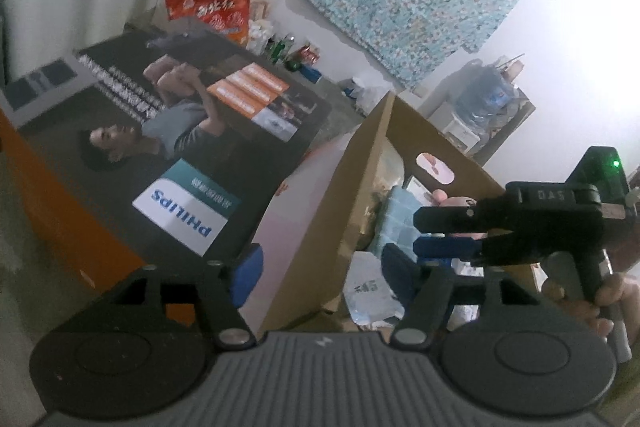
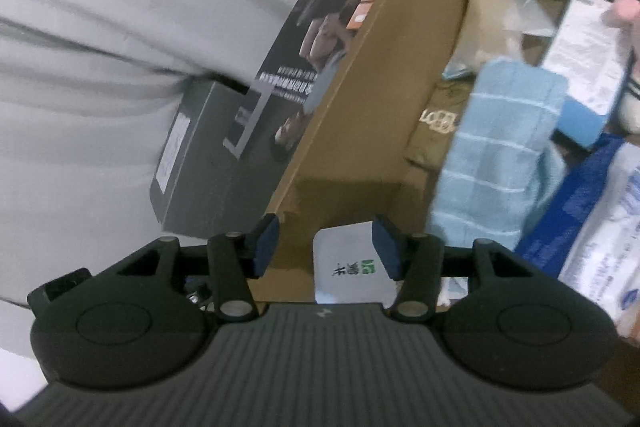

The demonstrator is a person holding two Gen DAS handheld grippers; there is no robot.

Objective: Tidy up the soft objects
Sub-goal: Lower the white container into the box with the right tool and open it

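Right wrist view: both claws gape over a folded, white-striped light-blue towel (image 2: pixel 496 163).

From my left wrist view, the cardboard box (image 1: pixel 352 195) wall hides most of the blue checked towel (image 1: pixel 394 223). The right hand-held gripper (image 1: pixel 424 233) covers a pinkish soft thing behind it; I can't tell what it is. In the right wrist view, motion blur smears the white packet (image 2: pixel 600 227), cut off at the frame edge.
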